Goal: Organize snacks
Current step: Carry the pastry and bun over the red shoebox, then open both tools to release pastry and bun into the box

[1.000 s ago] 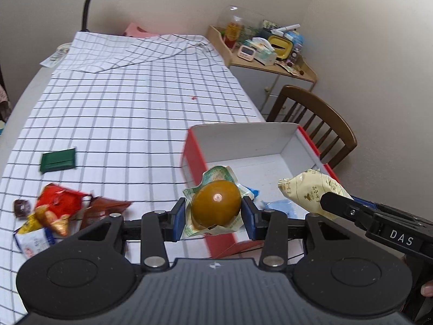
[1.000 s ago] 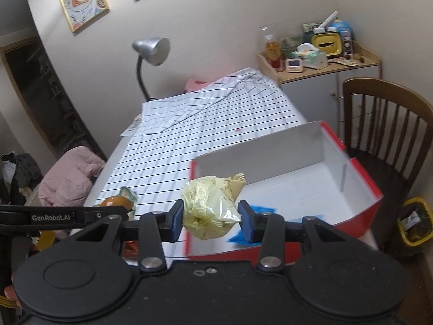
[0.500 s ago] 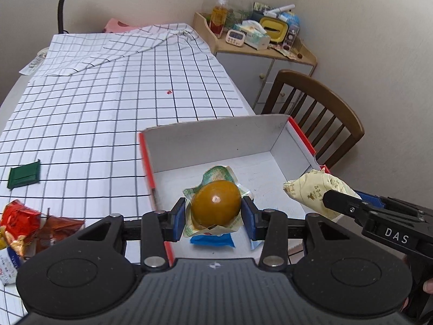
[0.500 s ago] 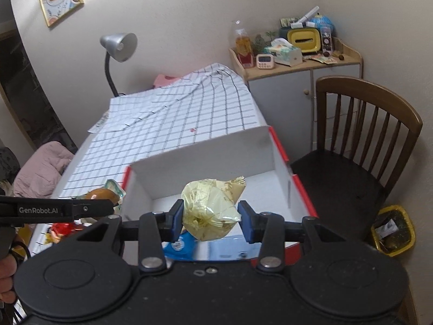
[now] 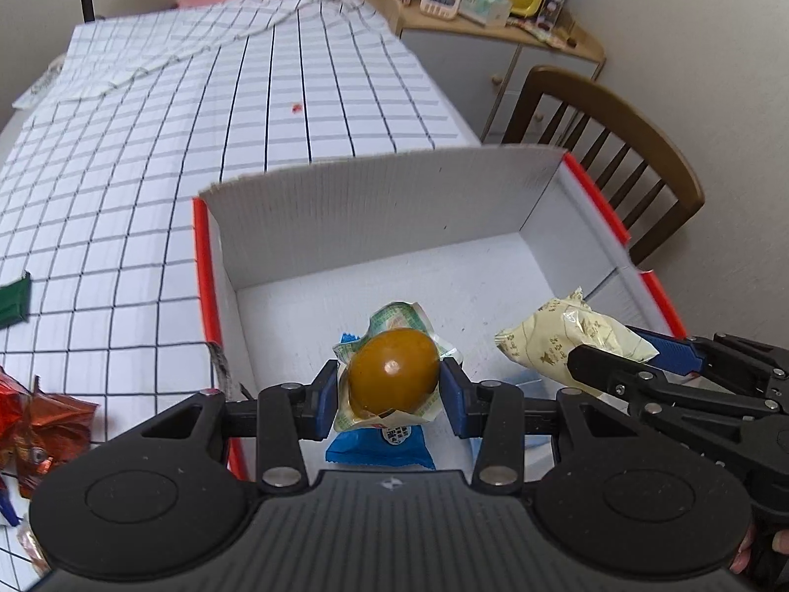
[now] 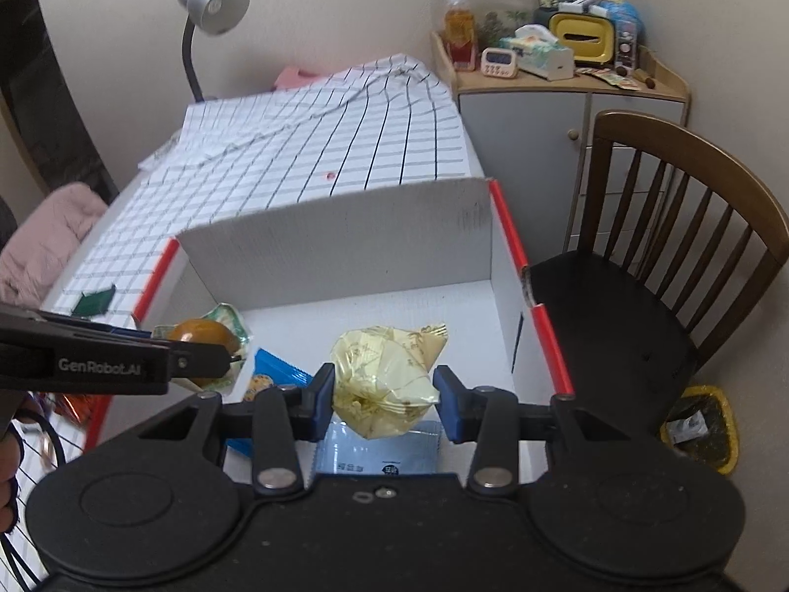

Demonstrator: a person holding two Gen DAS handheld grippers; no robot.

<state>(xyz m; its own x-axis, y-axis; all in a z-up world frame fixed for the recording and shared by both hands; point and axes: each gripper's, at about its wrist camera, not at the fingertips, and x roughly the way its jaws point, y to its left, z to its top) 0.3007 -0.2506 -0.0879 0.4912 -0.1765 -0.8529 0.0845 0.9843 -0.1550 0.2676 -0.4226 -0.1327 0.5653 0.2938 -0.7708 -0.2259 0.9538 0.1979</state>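
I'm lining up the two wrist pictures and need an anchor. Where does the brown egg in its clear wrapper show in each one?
Left wrist view: the wrapped brown egg sits low at centre, clamped between the left gripper pads, over the box.
Right wrist view: the same egg is at the left edge, mid-height, partly behind the left gripper's black finger.
Shared landmark: the red-edged white box, whose tall back wall shows in both.

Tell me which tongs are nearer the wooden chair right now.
Right. The right tongs, holding the yellow snack bag, sit over the box side next to the wooden chair. The left tongs, gripping the wrapped brown egg, are farther off.
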